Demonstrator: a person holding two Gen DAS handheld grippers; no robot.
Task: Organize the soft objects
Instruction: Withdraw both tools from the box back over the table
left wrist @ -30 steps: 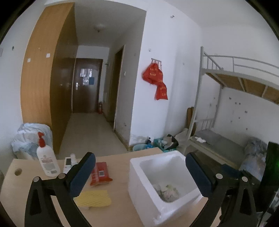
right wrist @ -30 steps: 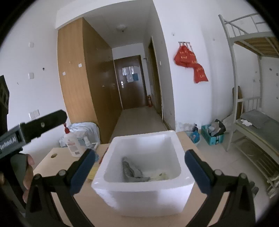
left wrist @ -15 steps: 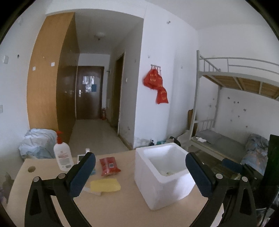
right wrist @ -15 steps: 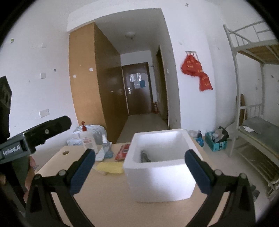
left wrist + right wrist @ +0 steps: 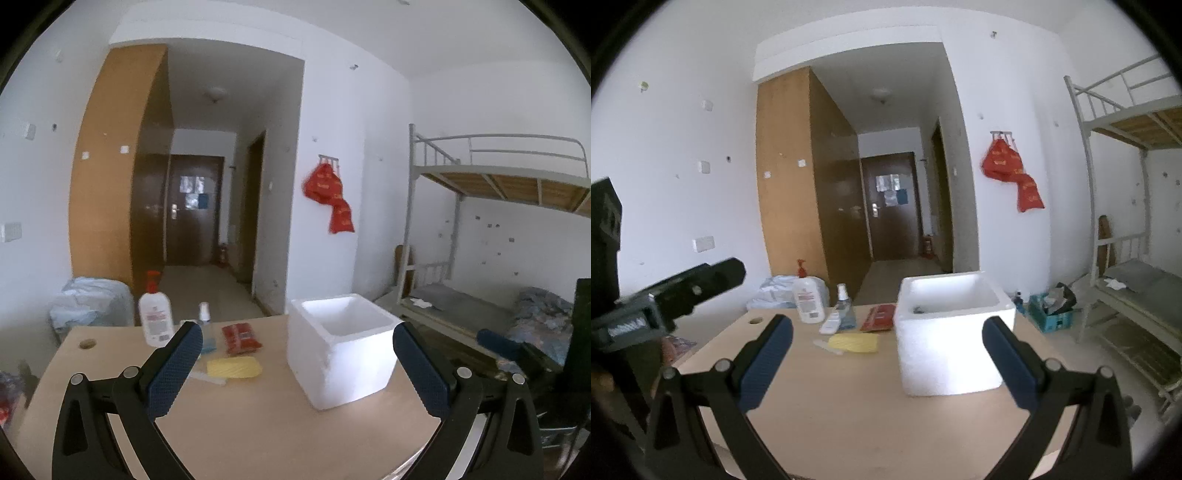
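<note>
The left gripper point(image 5: 297, 363) is held level with its jaws spread wide and nothing between them. The right gripper point(image 5: 886, 363) is posed the same way, jaws wide apart and empty, with the left gripper's body visible to its left.

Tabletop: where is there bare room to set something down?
Bare: the near half of the table, in front of the foam box and yellow cloth. Crowded: the far left, around the lotion bottle, spray bottle and red packet.
</note>
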